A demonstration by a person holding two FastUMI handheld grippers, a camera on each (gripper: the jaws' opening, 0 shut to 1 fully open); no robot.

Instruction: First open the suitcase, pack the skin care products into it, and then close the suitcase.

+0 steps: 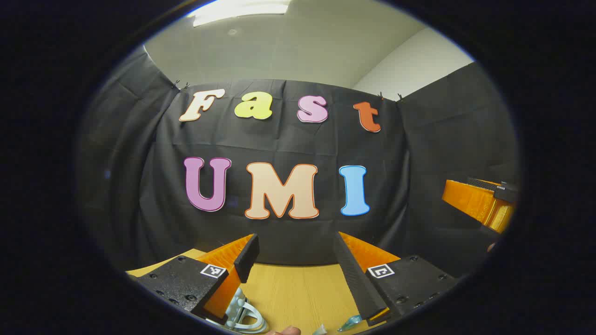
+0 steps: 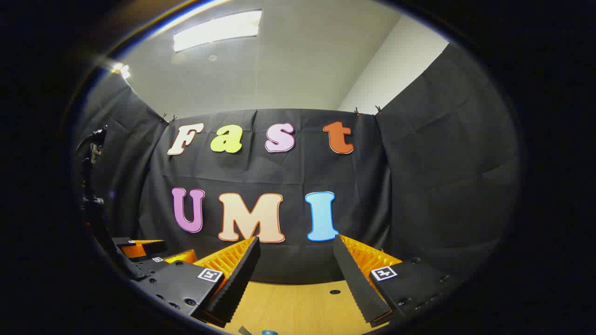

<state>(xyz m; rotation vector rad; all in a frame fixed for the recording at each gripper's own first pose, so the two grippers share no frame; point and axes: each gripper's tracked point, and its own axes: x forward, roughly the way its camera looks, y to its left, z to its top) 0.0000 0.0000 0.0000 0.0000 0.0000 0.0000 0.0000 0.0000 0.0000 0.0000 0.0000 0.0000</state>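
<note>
In the left gripper view my left gripper (image 1: 298,253) stands open above the wooden table (image 1: 298,293), with nothing between its fingers. Under its left finger lies a pale blue-grey moulded item (image 1: 244,314); I cannot tell what it is. A small clear teal piece (image 1: 350,322) lies by the right finger, and a fingertip of a person (image 1: 285,331) shows at the bottom edge. In the right gripper view my right gripper (image 2: 295,263) is open and empty over the table (image 2: 298,307). The other gripper (image 2: 149,253) sits at the lower left there.
The black cloth wall (image 1: 288,242) rises close behind the table's far edge. The other gripper (image 1: 482,200) hangs at the right of the left gripper view. A dark stand (image 2: 91,195) rises at the left of the right gripper view. Small item tops (image 2: 269,332) peek in at the bottom.
</note>
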